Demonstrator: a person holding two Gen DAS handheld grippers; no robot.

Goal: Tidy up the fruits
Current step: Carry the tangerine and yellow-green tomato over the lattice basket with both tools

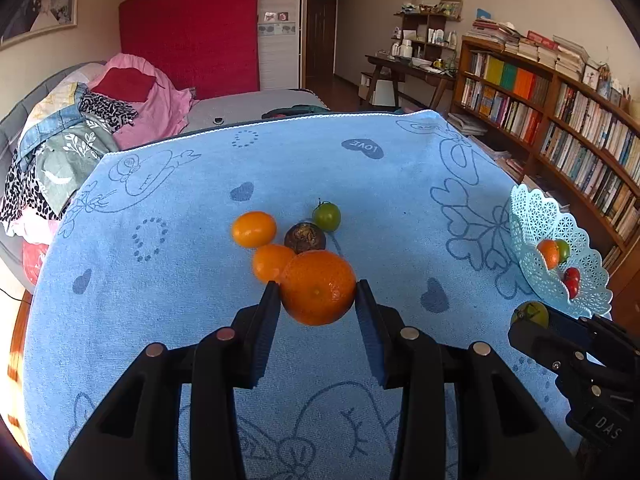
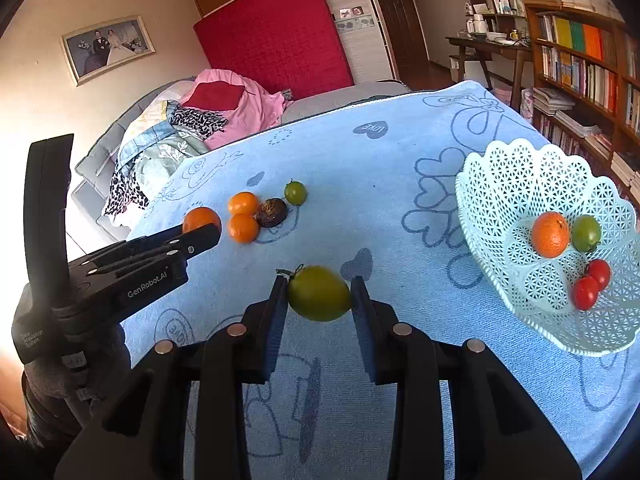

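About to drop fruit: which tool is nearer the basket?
Right. The right tool, gripping a green fruit, sits just beside the basket; the left tool, gripping an orange, is farther off.

blue towel (image 1: 200, 280) | red mattress (image 1: 192, 28) | bookshelf (image 1: 560, 128) | clothes pile (image 1: 80, 128) | framed photo (image 2: 107, 46)

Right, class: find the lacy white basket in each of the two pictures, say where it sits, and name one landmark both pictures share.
Left wrist view: the basket sits at the far right edge, partly cut off, above the right hand-held gripper.
Right wrist view: the basket fills the right side, with fruit inside.
Shared landmark: the dark round fruit among the loose fruit on the blue cloth.
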